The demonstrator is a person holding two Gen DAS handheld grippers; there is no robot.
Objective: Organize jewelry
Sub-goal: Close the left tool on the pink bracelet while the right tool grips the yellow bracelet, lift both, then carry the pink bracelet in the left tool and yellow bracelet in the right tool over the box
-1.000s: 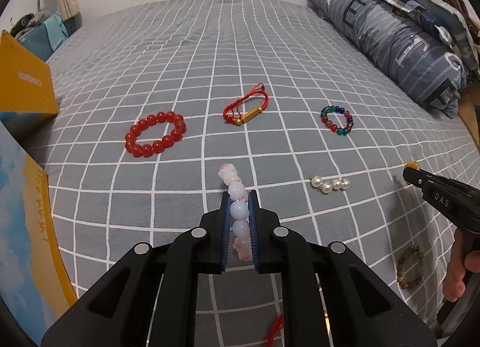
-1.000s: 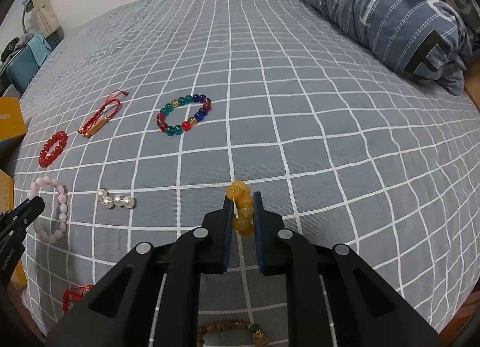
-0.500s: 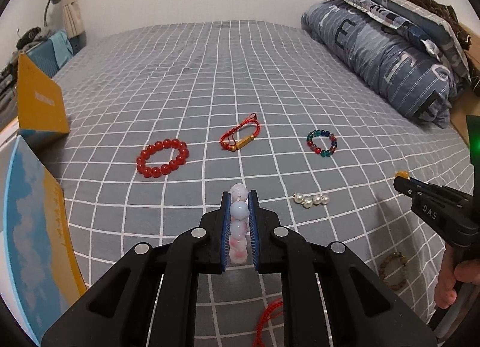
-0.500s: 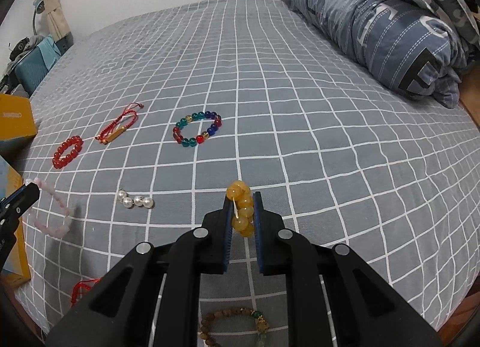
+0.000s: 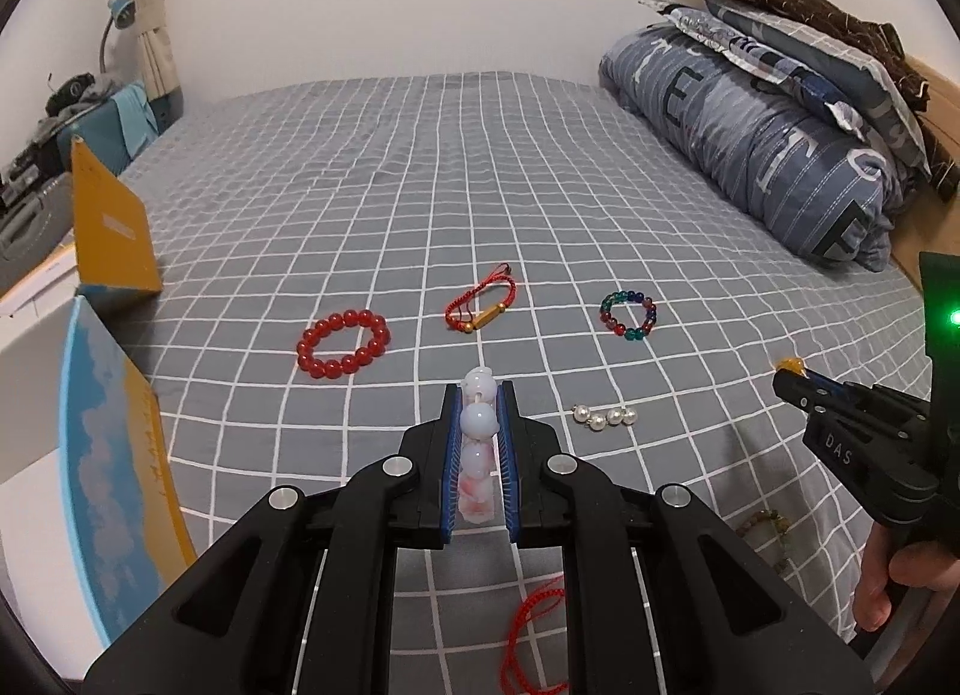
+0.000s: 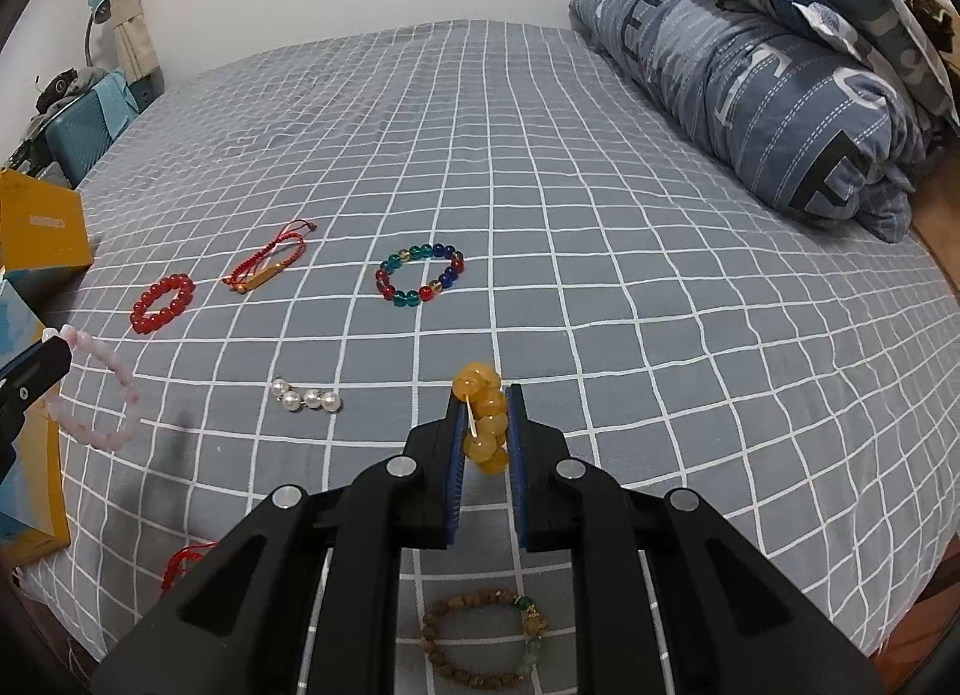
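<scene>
My left gripper is shut on a pale pink bead bracelet and holds it above the grey checked bed. In the right wrist view that bracelet hangs as a loop from the left gripper at the left edge. My right gripper is shut on a yellow bead bracelet, also off the bed. On the cover lie a red bead bracelet, a red cord bracelet with a gold tube, a multicolour bead bracelet and a short row of pearls.
A brown wooden bead bracelet and a loose red cord lie near the bed's front edge under the grippers. An open box with a yellow flap and a sky-printed lid stands at the left. A folded duvet lies along the right.
Both grippers have risen and drawn back from the bed, each still shut on its bracelet. The pink bracelet has left the cover and now hangs free.
</scene>
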